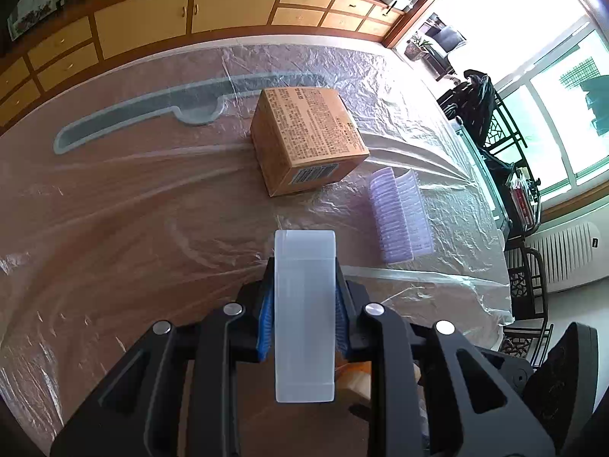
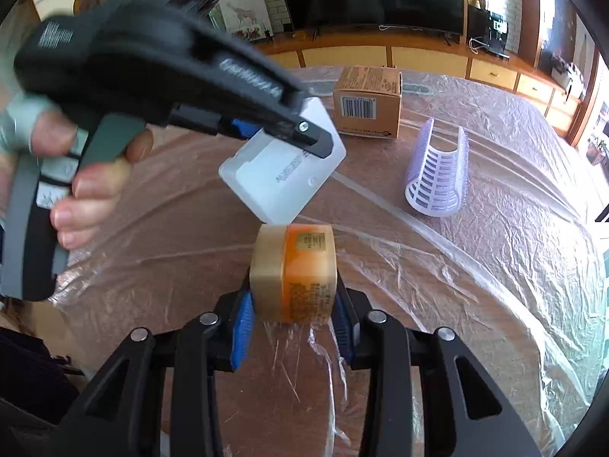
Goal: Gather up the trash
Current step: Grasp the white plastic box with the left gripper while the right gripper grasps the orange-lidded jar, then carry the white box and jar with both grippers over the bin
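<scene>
My left gripper (image 1: pixel 304 297) is shut on a translucent white plastic box (image 1: pixel 304 312), held above the table. In the right wrist view the same box (image 2: pixel 274 179) hangs tilted in the left gripper (image 2: pixel 304 141), just beyond my right gripper. My right gripper (image 2: pixel 293 304) is shut on a small orange-labelled jar (image 2: pixel 297 274), lying sideways between the blue pads. A brown cardboard box (image 1: pixel 308 137) (image 2: pixel 367 101) stands on the table farther ahead. A purple and white hair roller (image 1: pixel 399 213) (image 2: pixel 437 171) lies to its right.
The table is covered with crinkled clear plastic sheet (image 1: pixel 133 198). A wooden cabinet (image 1: pixel 182 11) with drawers runs along the far wall. Dark chairs (image 1: pixel 495 125) and a window stand to the right of the table.
</scene>
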Tool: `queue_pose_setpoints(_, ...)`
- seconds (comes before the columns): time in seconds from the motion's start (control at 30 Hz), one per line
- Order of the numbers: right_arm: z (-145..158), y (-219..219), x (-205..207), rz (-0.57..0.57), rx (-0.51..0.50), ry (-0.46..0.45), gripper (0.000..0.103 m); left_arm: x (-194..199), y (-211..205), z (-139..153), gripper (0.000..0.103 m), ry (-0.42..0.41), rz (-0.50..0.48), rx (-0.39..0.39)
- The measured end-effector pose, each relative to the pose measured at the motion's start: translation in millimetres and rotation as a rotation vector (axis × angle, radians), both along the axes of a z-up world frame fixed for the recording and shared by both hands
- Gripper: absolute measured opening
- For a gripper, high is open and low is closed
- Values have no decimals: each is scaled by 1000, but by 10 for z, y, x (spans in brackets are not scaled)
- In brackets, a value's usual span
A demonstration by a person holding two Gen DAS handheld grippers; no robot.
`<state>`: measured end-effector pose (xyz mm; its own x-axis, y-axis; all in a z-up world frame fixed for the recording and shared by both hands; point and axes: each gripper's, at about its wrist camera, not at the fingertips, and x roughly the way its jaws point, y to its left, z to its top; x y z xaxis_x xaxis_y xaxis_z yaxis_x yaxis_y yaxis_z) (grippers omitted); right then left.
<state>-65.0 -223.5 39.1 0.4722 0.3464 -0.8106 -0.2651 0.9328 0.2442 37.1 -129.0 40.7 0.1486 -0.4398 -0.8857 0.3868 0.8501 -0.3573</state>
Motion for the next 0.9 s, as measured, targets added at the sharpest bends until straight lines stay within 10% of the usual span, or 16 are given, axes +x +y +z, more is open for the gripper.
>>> queue_pose_setpoints(0.37,-33,-344,66,-55,228,67,35,-191,305,162,28,-56,65,-79)
queue_pose_setpoints(0.9,-57,-372,-270,-87,264,92,35,-1039,627,140,28,-192,171,-13)
